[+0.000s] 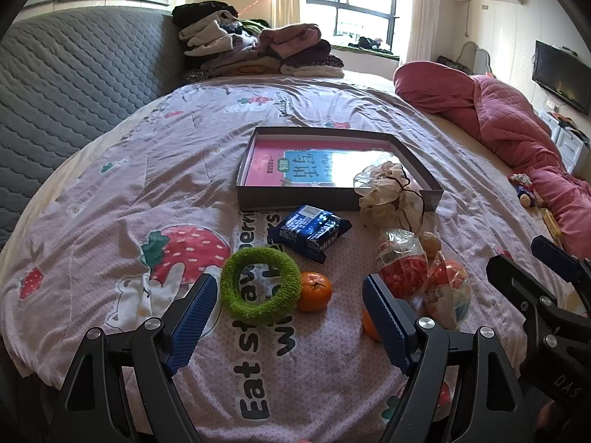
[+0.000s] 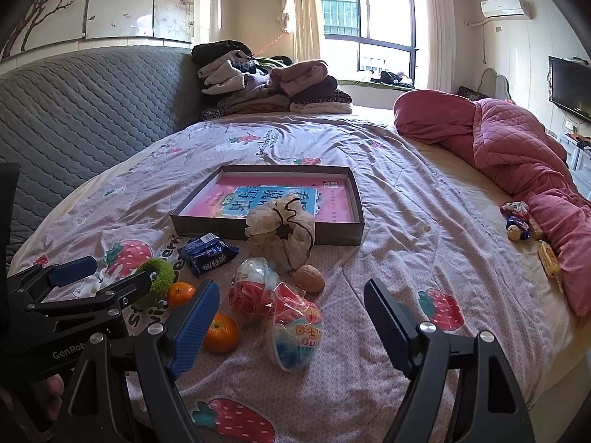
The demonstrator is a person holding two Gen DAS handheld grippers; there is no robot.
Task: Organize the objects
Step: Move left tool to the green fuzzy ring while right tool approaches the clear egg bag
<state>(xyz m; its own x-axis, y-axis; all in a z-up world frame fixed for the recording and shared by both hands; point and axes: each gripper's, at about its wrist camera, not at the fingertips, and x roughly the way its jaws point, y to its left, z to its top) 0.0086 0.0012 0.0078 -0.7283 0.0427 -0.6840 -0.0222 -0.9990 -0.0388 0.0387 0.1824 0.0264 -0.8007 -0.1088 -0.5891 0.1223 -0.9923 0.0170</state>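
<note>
Bedspread (image 1: 110,199) with strawberry print under shallow box (image 1: 424,179) in sunlit bedroom, both grippers' fingers (image 1: 192,313) released.

Black left gripper (image 1: 288,306), blue ribbed jaws, silver screws

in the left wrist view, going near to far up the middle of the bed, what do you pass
fuzzy green ring → blue foil snack packet → shallow grey cardboard box with a pink and blue book in it → pile of folded clothes
</note>
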